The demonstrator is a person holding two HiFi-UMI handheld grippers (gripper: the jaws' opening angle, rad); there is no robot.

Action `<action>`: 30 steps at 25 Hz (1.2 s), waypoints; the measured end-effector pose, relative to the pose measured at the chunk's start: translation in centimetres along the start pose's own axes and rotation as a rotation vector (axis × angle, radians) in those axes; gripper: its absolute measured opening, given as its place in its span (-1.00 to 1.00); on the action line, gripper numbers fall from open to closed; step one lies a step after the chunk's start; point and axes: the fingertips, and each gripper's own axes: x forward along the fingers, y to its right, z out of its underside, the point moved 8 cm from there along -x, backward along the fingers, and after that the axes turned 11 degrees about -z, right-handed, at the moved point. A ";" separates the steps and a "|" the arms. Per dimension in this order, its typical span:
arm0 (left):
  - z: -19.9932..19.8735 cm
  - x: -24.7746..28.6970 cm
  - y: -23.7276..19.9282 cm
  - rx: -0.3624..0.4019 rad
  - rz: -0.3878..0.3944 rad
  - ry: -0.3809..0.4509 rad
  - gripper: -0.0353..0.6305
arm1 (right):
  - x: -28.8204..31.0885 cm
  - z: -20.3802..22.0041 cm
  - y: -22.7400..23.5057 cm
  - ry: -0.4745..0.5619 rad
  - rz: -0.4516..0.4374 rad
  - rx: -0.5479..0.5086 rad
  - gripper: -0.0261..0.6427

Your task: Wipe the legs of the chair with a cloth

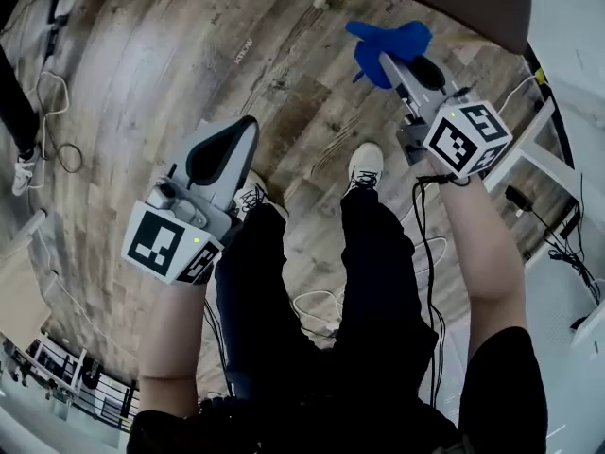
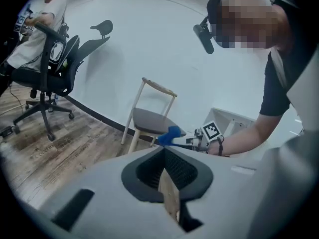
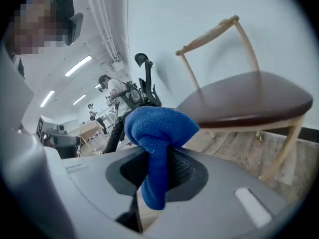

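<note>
Pinching a bunched blue cloth (image 3: 158,128) between closed fingers, the right gripper (image 1: 408,69) hovers near the dark seat of the wooden chair (image 3: 244,98); the left gripper (image 1: 236,145), fingers together, holds nothing.

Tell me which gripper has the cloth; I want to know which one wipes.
The right gripper: its fingers are shut on the blue cloth, while the left gripper is shut on nothing.

My blue cloth (image 3: 158,133) hangs bunched, pinched in the jaws of my right gripper (image 3: 158,169). The chair (image 3: 246,97) stands upright nearby, with a dark seat and pale wooden legs (image 3: 282,148).
</note>
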 end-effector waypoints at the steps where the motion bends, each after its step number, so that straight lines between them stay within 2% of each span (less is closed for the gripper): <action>1: -1.0 -1.6 1.1 -0.005 -0.002 -0.016 -0.88 | -1.7 -1.5 -2.1 0.010 0.001 0.008 -0.67; 6: -7.9 -8.6 7.6 -0.051 -0.004 -0.048 -0.88 | -9.4 -9.5 -11.6 0.071 -0.003 0.045 -0.67; 10: -14.2 -13.0 13.2 -0.103 0.010 -0.054 -0.88 | -14.6 -15.9 -18.7 0.082 -0.036 0.067 -0.67; 16: -23.7 -17.8 21.2 -0.094 0.012 0.008 -0.88 | -21.9 -24.6 -28.5 0.085 -0.175 0.020 -0.67; 20: -29.2 -20.0 26.6 -0.094 0.007 0.074 -0.88 | -26.9 -29.7 -32.9 0.110 -0.236 -0.024 -0.67; 25: -30.4 -22.7 31.3 -0.158 0.016 0.121 -0.88 | -32.5 -31.3 -35.8 0.184 -0.237 0.001 -0.67; 30: -31.1 -25.0 31.1 -0.161 0.059 0.123 -0.88 | -34.0 -30.6 -38.7 0.193 -0.198 0.032 -0.67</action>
